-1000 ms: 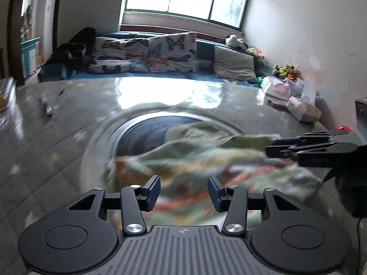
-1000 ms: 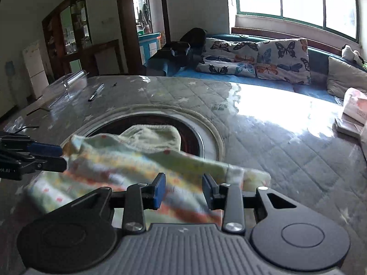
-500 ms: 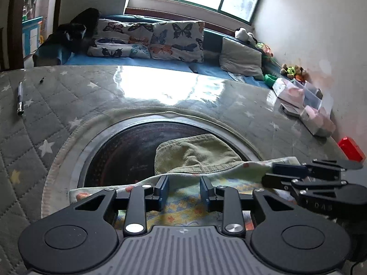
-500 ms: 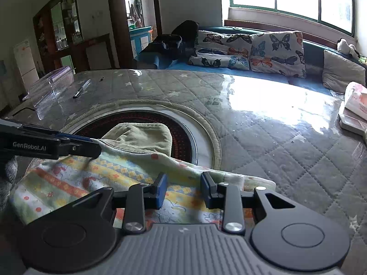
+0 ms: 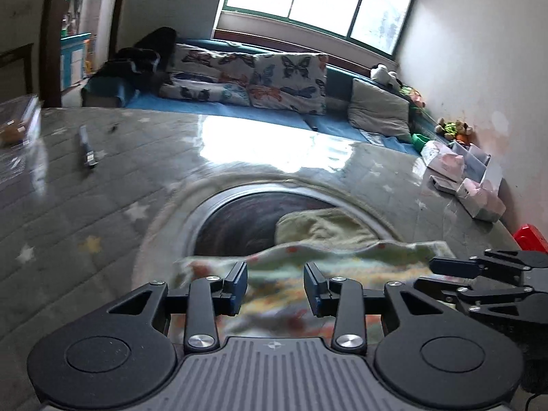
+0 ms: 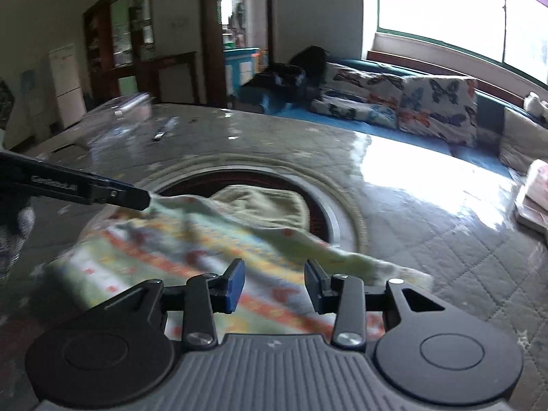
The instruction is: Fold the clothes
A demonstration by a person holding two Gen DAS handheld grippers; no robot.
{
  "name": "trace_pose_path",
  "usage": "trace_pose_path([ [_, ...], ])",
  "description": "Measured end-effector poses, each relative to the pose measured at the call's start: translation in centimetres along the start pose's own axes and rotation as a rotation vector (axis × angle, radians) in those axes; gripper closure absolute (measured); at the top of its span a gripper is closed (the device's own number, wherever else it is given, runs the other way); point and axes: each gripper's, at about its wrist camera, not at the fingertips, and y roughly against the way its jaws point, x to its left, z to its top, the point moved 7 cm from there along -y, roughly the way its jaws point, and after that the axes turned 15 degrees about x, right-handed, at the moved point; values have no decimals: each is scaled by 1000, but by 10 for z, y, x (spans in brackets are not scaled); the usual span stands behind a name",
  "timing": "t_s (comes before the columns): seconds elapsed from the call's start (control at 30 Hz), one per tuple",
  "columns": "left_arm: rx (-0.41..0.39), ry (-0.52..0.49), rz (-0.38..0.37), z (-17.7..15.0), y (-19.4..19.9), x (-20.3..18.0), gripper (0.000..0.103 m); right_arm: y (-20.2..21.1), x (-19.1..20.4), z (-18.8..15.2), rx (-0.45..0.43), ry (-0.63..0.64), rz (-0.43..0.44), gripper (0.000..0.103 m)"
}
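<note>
Left wrist view first: the left gripper (image 5: pixel 275 287) stands with its blue pads apart and nothing between them, hovering over the patterned garment (image 5: pixel 308 274), which lies blurred on the quilted table (image 5: pixel 102 205), its far edge over the dark round inset (image 5: pixel 246 219). A plain green cloth (image 5: pixel 325 226) sits behind it. The right gripper (image 5: pixel 445 265) reaches in from the side at the garment's edge. I'd worry that a grab from here catches one layer only, so the fold drags crooked.

Right wrist view: the right gripper (image 6: pixel 275 286) is likewise parted and empty above the garment (image 6: pixel 191 239). The left gripper (image 6: pixel 137 198) seems to touch a raised corner; whether it pinches it I cannot tell. If that corner slips, the fold could collapse onto the green cloth (image 6: pixel 263 202).
</note>
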Motion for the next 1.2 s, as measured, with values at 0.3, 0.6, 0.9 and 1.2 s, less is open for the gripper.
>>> trace_pose_path([
  [0.3,12,75,64,-37,16,40,64,13,74,-5,-2,188,79,54],
  [0.6,-3,148,51,-49,32,64,59,4,156,-9,-10,406,121,51],
  [0.9,-2,252,-34,-55,42,74,52,-23,194,-12,12,512,100,58],
  [1.2,22,378,-140,-55,38,74,33,-20,178,-2,3,396,157,86],
])
